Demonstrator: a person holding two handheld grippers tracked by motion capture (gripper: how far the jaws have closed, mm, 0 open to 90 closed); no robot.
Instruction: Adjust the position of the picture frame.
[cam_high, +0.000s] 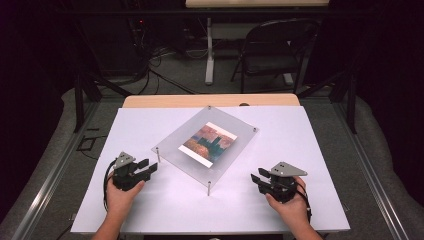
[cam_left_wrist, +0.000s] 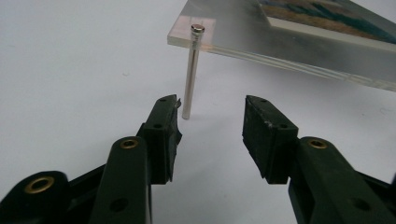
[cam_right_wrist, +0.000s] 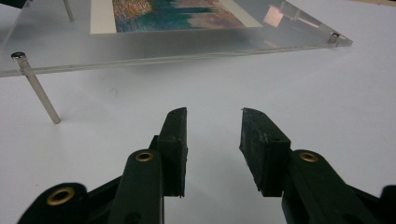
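Your left tongs (cam_high: 148, 168) rest low on the white table (cam_high: 165, 210), pointing at the left corner of the clear acrylic frame (cam_high: 200, 125). Jaws stand apart with nothing between them. In the left gripper view the metal standoff leg (cam_left_wrist: 191, 79) under that corner stands upright just past the tip of one jaw, close beside it but outside the gap; contact between tip and leg cannot be judged. Your right tongs (cam_high: 256, 180) sit on the table near the frame's right side, aimed toward its near edge, jaws parted and empty; bare table shows between the pads in the right gripper view. The frame sits mid-table, turned so a corner faces you, raised off the surface on slim metal legs at its corners, one leg (cam_high: 209, 188) at the near corner between your two hands. A colourful print (cam_high: 207, 141) with a white border lies flat under the clear plate. In the right gripper view the plate's edge (cam_right_wrist: 187, 58) runs level above the table, well clear of the jaw tips.
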